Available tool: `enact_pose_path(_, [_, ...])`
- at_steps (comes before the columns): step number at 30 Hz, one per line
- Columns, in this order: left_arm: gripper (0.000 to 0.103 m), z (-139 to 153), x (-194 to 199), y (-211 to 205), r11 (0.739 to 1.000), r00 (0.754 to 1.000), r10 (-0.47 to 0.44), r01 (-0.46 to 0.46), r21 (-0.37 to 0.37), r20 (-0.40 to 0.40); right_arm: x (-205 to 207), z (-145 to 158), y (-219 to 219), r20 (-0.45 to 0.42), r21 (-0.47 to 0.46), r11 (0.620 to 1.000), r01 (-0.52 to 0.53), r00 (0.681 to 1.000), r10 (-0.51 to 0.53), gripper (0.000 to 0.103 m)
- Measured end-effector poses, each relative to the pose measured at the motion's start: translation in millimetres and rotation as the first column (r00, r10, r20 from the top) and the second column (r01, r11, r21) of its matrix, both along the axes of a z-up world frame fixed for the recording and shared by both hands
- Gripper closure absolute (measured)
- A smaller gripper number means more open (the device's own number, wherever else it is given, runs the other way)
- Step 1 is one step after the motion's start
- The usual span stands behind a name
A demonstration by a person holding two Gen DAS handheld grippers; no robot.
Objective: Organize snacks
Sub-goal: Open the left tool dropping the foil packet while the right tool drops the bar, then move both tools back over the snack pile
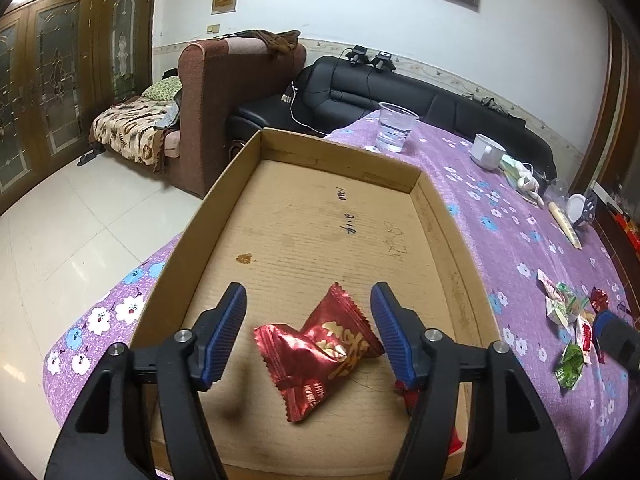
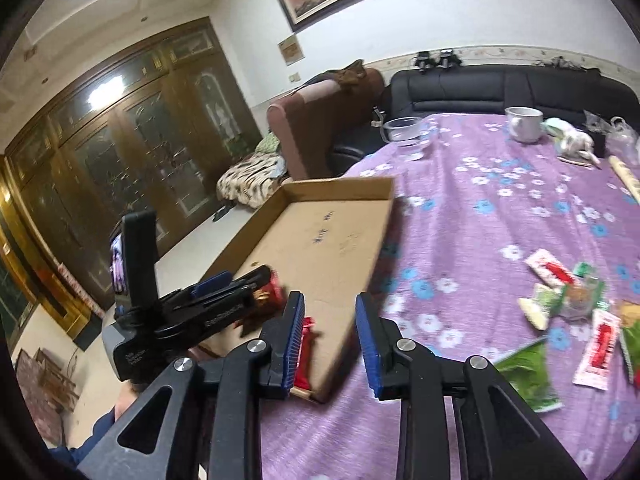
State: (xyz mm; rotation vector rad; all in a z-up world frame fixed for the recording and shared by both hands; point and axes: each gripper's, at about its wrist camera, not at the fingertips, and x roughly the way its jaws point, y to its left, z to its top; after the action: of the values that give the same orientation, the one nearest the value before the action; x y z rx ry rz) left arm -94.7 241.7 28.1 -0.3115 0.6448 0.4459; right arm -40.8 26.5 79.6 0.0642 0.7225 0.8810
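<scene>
A shallow cardboard tray [image 1: 440,216] lies on the purple flowered tablecloth. A red foil snack packet [image 1: 320,348] lies on the tray floor between the fingers of my left gripper [image 1: 308,300], which is open and not touching it. Another red packet [image 1: 454,440] shows partly behind the right finger. In the right wrist view my right gripper [image 2: 329,312] is open and empty over the tray's near right corner [image 2: 320,392], and the left gripper [image 2: 224,280] sits over the tray [image 2: 344,192]. A pile of loose red, green and white snack packets [image 2: 576,300] lies to the right; it also shows in the left wrist view [image 1: 568,312].
A clear plastic cup [image 1: 394,126] and a white mug [image 1: 486,151] stand at the table's far side, with a bag and small items [image 2: 576,140] at the far right. A black sofa [image 1: 400,88] and brown armchair [image 1: 224,92] stand behind. The floor drops off left of the tray.
</scene>
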Motion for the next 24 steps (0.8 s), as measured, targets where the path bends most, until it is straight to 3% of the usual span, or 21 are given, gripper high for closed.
enact_pose_path(10, [0.037,19,1,-23,0.998,0.998,-0.055,0.055,0.005,0.028,36,2,-87,-0.043,0.024,0.981,0.193,0.98,-0.192,0.074])
enact_pose_path(17, [0.037,36,6,-53,0.99,0.989,-0.14,0.14,0.013,0.039,68,-15,-155,-0.118,0.062,0.926,0.372,0.924,-0.363,0.073])
enact_pose_path(21, [0.037,43,14,-87,0.967,0.966,-0.256,0.257,-0.003,0.023,83,-26,-177,-0.171,0.067,0.903,0.424,0.897,-0.408,0.073])
enact_pose_path(24, [0.037,40,22,-122,0.921,0.923,-0.385,0.383,-0.071,-0.004,88,-33,-187,-0.209,0.066,0.895,0.442,0.883,-0.421,0.073])
